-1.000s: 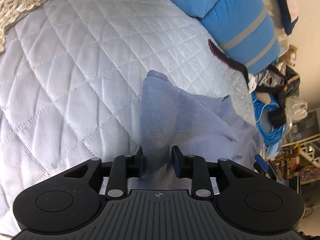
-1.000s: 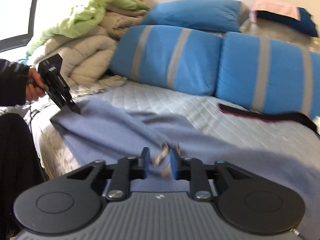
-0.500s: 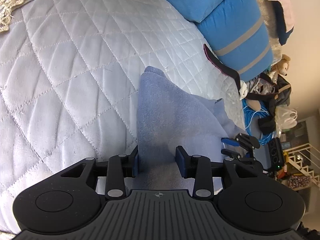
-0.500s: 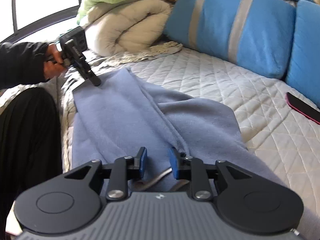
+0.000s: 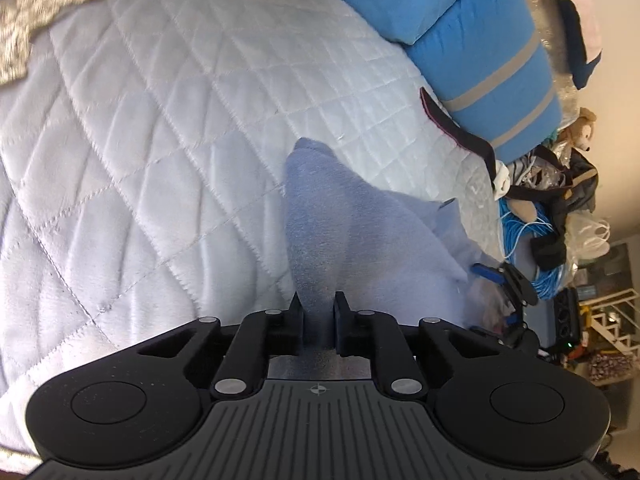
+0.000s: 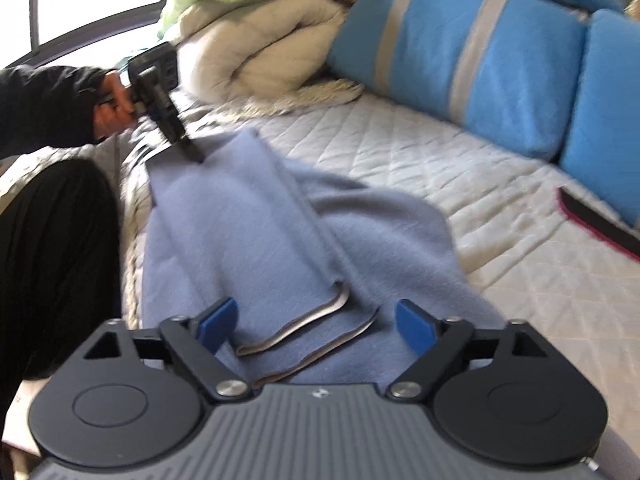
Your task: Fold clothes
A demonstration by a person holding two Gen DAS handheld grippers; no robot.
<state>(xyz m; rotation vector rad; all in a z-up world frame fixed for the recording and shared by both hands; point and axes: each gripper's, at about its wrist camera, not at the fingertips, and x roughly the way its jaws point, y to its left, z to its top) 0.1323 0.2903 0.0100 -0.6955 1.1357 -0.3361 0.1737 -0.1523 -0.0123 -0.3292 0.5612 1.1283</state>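
Garment [image 6: 256, 248]: blue-grey fleece, lying on the quilted bedspread [image 6: 460, 168] along the near bed edge, partly folded lengthwise. Looks soft, light, limp; it will likely sag and slide unless held at hems or corners. My right gripper [image 6: 316, 322] hangs wide apart over the grey-lined hem [image 6: 320, 316], holding nothing. My left gripper [image 5: 318, 318] pinches the far end's fabric narrowly between its fingers. Farther off, striped blue pillows [image 6: 472, 56]. No containers that I can make out.

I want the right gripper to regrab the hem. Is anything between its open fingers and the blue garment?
Nothing visible. The right gripper hangs open directly over the blue garment, its grey-edged hem lying bare between the fingers.
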